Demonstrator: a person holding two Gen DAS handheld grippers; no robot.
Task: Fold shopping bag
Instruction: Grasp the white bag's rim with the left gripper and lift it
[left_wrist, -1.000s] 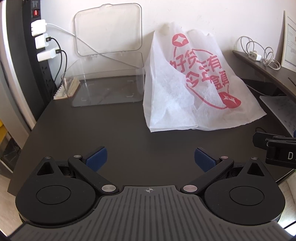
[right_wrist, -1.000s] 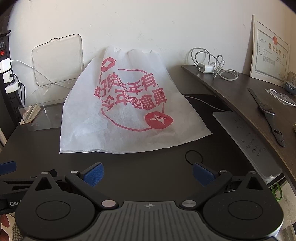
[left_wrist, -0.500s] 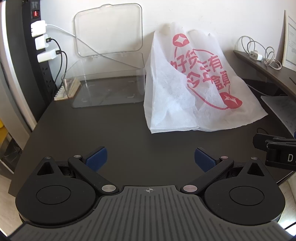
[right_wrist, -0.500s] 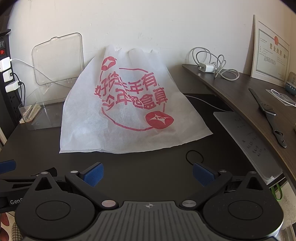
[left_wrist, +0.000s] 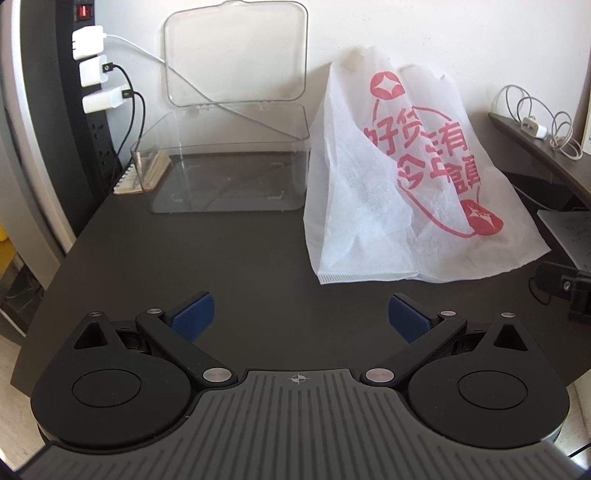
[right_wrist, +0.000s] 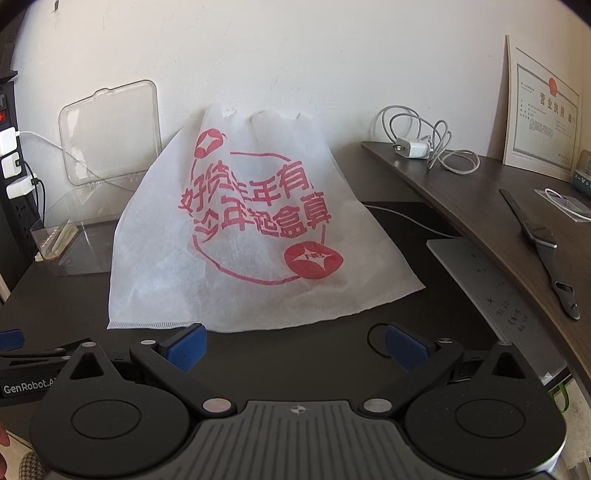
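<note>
A white non-woven shopping bag (left_wrist: 399, 192) with red printed characters leans against the wall at the back of the dark table (left_wrist: 229, 266), its bottom hem toward me. In the right wrist view the bag (right_wrist: 255, 236) fills the centre, its hem just beyond the blue pads. My left gripper (left_wrist: 300, 318) is open, low over the table, short of the bag and to its left. My right gripper (right_wrist: 295, 346) is open too, right in front of the bag's lower edge. Neither holds anything.
A clear plastic box (left_wrist: 229, 162) with its lid up stands left of the bag. A power strip with plugged chargers (left_wrist: 96, 74) lines the left edge. A raised shelf (right_wrist: 480, 206) at right carries a charger cable, a watch and a framed certificate. Papers (right_wrist: 491, 295) lie below it.
Both grippers have moved forward toward the bag, the right one more, so the bag's hem now lies close to its pads. The bag itself has not moved.
</note>
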